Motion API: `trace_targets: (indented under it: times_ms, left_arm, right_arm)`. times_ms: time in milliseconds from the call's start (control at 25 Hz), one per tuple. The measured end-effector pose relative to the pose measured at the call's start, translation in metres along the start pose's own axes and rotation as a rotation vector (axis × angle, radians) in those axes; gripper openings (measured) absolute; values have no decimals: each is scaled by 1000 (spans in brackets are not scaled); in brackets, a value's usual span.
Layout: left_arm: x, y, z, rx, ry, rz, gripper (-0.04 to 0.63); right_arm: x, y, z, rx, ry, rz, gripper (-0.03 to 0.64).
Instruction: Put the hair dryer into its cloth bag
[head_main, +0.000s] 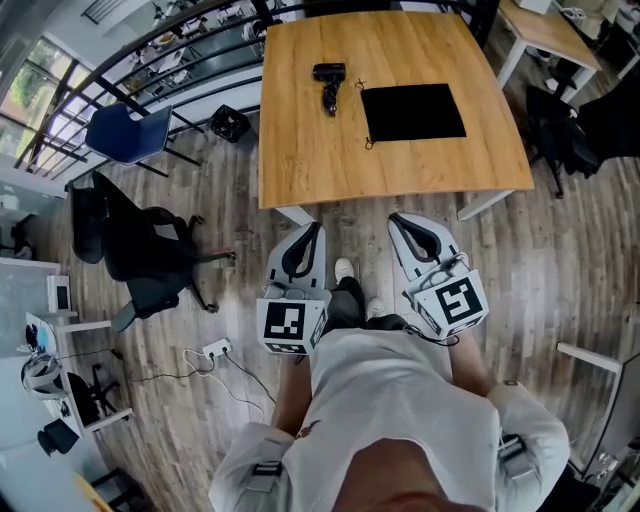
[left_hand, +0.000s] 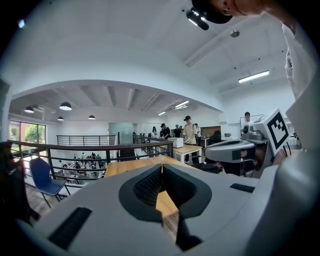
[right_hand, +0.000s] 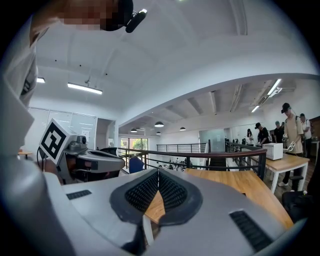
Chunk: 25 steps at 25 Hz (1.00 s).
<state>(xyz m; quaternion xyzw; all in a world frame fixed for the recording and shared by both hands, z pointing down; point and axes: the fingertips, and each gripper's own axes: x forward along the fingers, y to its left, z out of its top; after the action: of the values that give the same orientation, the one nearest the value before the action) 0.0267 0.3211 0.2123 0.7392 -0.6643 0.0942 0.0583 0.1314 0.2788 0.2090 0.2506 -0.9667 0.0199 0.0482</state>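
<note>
Head view: the left gripper (head_main: 316, 230) and the right gripper (head_main: 397, 220) are held level in front of the body, side by side, pointed at the wooden table (head_main: 300, 150) and short of its near edge. A black office chair (head_main: 140, 250) is seen at left. The hair dryer (head_main: 329, 85) is laid on the far tabletop, just left of the flat cloth bag (head_main: 412, 111). Both pairs of jaws are pressed together, with nothing held.
</note>
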Motion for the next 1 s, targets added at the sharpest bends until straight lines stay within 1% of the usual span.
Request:
trace_targets:
  times_ms: [160,400,640,1000]
  left_arm:
    - [20,11,0,-3,4,-18,23]
    - [56,40,4,-8,0,-50,23]
    - [89,74,8,-10,8,-90,23]
    - [138,117,11,-10,11,-172,23]
  right_arm:
    - [16,-9,-4,2,13,-8,21]
    - [53,-28,0,-5,24,-43,21]
    - [91,-44,5,-6,44,-91,21]
    - [146,-62,9,2,57,-170,21]
